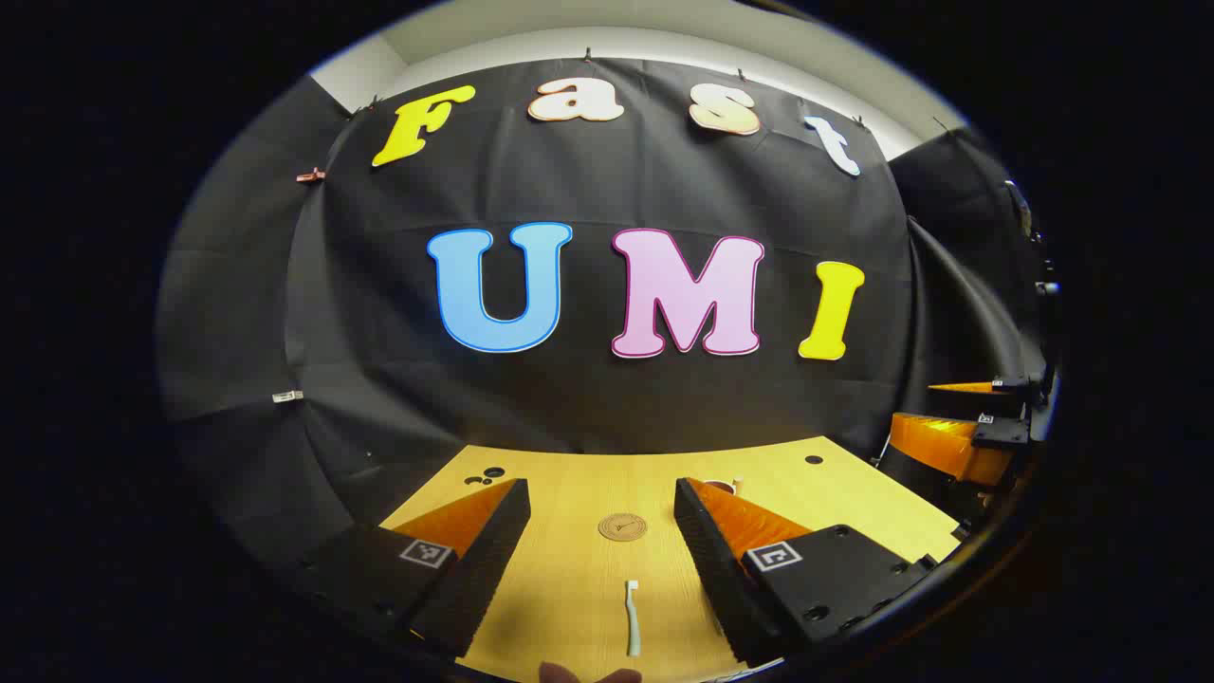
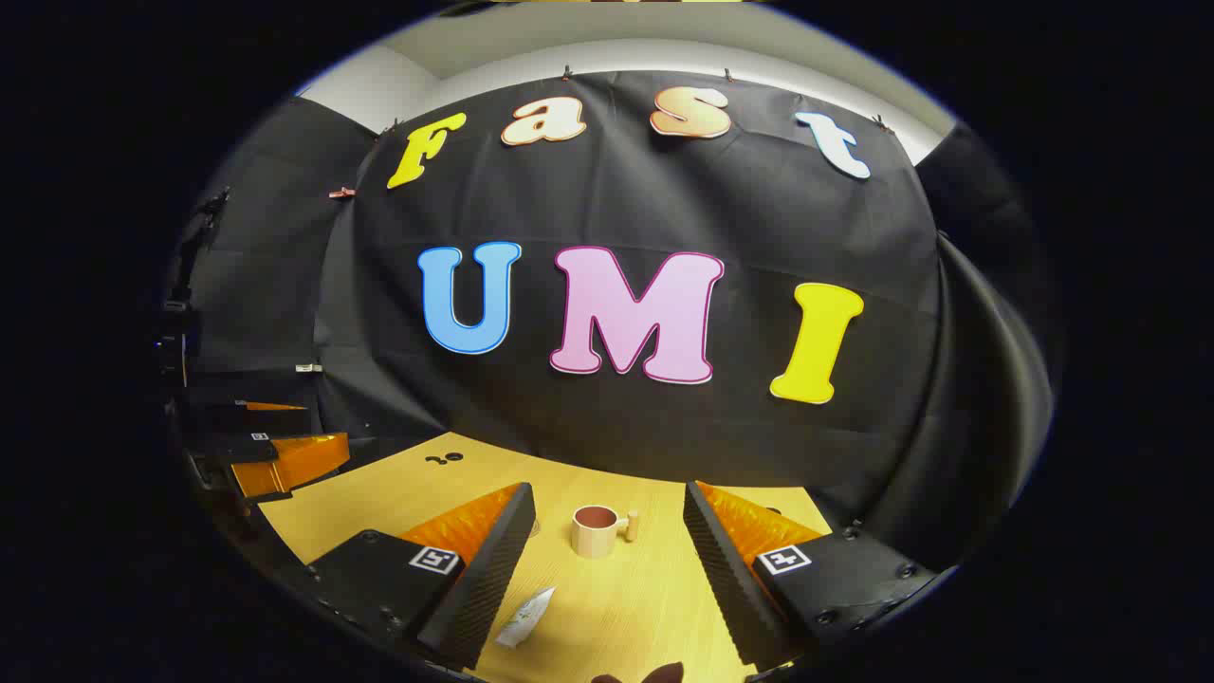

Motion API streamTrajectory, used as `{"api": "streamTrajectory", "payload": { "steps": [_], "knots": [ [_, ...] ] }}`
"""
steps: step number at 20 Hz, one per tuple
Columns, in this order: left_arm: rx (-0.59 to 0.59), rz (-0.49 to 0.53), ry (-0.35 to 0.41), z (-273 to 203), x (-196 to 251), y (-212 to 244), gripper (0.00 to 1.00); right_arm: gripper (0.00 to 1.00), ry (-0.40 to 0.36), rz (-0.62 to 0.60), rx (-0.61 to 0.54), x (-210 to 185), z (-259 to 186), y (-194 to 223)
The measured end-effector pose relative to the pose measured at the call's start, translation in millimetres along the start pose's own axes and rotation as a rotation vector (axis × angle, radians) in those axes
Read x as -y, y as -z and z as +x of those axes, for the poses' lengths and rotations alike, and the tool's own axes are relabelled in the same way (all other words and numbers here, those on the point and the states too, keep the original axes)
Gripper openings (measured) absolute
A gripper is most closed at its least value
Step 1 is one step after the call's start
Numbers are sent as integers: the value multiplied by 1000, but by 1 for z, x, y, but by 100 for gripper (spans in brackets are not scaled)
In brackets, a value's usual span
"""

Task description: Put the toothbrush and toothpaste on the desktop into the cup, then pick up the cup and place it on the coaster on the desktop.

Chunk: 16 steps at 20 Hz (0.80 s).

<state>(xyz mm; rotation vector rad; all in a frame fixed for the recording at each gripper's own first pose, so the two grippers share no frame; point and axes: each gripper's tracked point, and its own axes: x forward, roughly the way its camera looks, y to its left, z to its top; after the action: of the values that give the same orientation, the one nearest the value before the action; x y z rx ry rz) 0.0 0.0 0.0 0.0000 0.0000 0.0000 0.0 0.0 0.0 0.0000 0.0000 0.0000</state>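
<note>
Wooden desktop (image 1: 835, 493) carries coaster (image 1: 623, 526), toothbrush (image 1: 632, 617), cup (image 2: 596, 531), toothpaste (image 2: 524, 617); both grippers' fingers spread apart, empty.

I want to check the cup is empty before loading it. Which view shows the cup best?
The right gripper view: the cream-coloured handled cup stands upright between the open right gripper's fingers, its dark interior visible. In the left gripper view, just a sliver of the cup peeks above a finger.

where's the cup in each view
Left gripper view: cup low, right of centre, peeking from behind an orange finger.
Right gripper view: cup low centre, in plain sight.
Shared landmark: the dark holes near the table's far-left corner.
</note>
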Motion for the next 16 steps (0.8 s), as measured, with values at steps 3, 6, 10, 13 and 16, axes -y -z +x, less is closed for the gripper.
{"api": "streamTrajectory", "payload": {
  "steps": [3,6,10,13,16],
  "knots": [
    [-8,5,11,1,0,3,96,97,4,10,-22,-2,3,6],
    [-14,11,15,3,0,7,96,97,5,11,-27,-3,6,9],
    [-18,6,20,6,-2,8,96,97,2,6,-38,-7,8,11],
    [-21,-2,21,9,-4,9,96,97,5,1,-45,-10,11,12],
    [-26,1,24,12,-8,13,96,97,2,0,-78,-17,17,19]
  ]
}}
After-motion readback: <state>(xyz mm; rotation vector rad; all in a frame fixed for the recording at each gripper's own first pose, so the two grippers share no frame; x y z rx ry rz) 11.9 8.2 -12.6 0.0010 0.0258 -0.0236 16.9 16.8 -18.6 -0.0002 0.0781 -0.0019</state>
